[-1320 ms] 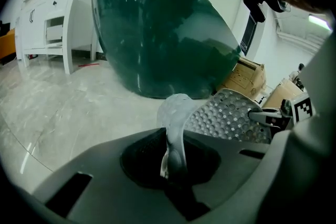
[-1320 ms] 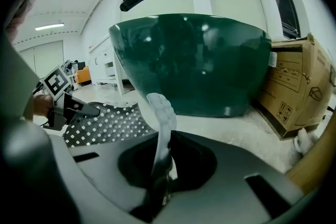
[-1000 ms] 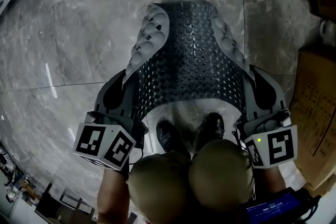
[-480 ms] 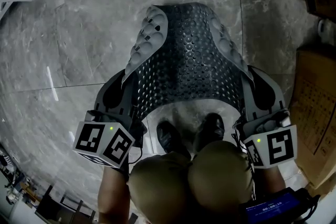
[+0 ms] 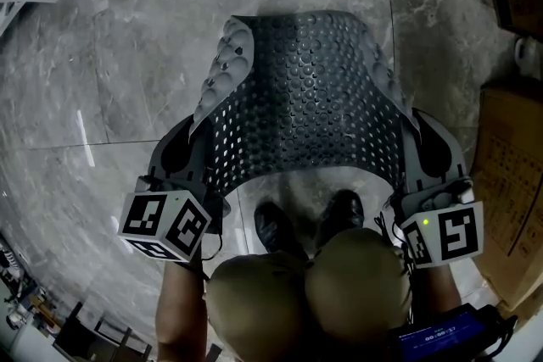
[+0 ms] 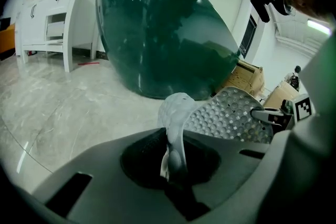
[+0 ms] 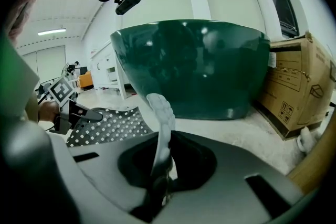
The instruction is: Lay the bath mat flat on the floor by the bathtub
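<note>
The grey perforated bath mat [image 5: 301, 97] hangs stretched between both grippers above the marble floor [image 5: 127, 64], its side edges curled up. My left gripper [image 5: 199, 150] is shut on the mat's near left corner, seen as a pale folded edge [image 6: 176, 113] between the jaws. My right gripper [image 5: 414, 150] is shut on the near right corner, whose edge [image 7: 161, 113] rises from the jaws. The dark green bathtub [image 6: 163, 34] stands just ahead of the mat and fills the middle of the right gripper view as the bathtub [image 7: 194, 65].
A cardboard box [image 5: 509, 174] stands at the right, also seen as the box [image 7: 296, 86] beside the tub. A white cabinet [image 6: 52, 18] stands at the far left. The person's shoes [image 5: 310, 216] are under the mat's near edge.
The mat has spread wider and flatter; its left curled edge has unrolled somewhat, and both grippers have moved slightly apart and forward.
</note>
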`<state>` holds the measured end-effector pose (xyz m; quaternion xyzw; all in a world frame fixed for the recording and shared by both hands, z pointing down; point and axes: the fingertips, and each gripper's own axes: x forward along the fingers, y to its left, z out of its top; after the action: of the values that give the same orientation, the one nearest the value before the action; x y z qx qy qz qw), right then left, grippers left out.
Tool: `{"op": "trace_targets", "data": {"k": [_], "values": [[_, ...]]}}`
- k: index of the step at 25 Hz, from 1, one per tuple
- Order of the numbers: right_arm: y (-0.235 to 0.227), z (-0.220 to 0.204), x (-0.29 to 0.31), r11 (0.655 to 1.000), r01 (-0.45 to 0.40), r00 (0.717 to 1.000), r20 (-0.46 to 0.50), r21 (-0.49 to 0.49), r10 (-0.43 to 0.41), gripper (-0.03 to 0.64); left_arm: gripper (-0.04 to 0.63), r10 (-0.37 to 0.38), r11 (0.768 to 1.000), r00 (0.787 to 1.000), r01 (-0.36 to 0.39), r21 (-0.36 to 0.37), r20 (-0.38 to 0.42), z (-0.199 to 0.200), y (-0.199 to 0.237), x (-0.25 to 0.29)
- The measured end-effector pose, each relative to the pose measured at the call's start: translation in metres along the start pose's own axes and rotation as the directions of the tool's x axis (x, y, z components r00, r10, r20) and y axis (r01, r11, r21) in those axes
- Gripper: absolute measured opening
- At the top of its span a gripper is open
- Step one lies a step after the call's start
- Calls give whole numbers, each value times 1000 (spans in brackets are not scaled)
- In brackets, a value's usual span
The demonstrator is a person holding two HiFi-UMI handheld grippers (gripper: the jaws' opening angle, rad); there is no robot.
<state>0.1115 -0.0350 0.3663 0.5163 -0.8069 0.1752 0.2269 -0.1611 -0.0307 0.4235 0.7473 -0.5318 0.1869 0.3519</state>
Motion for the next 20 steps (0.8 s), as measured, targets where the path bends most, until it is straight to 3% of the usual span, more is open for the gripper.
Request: {"op": "trace_targets", "data": {"k": [20], "values": [[-31, -29, 17, 999, 42, 999, -22, -22, -43, 26, 41, 112, 994, 994, -111, 22, -13, -29, 60, 21]]}}
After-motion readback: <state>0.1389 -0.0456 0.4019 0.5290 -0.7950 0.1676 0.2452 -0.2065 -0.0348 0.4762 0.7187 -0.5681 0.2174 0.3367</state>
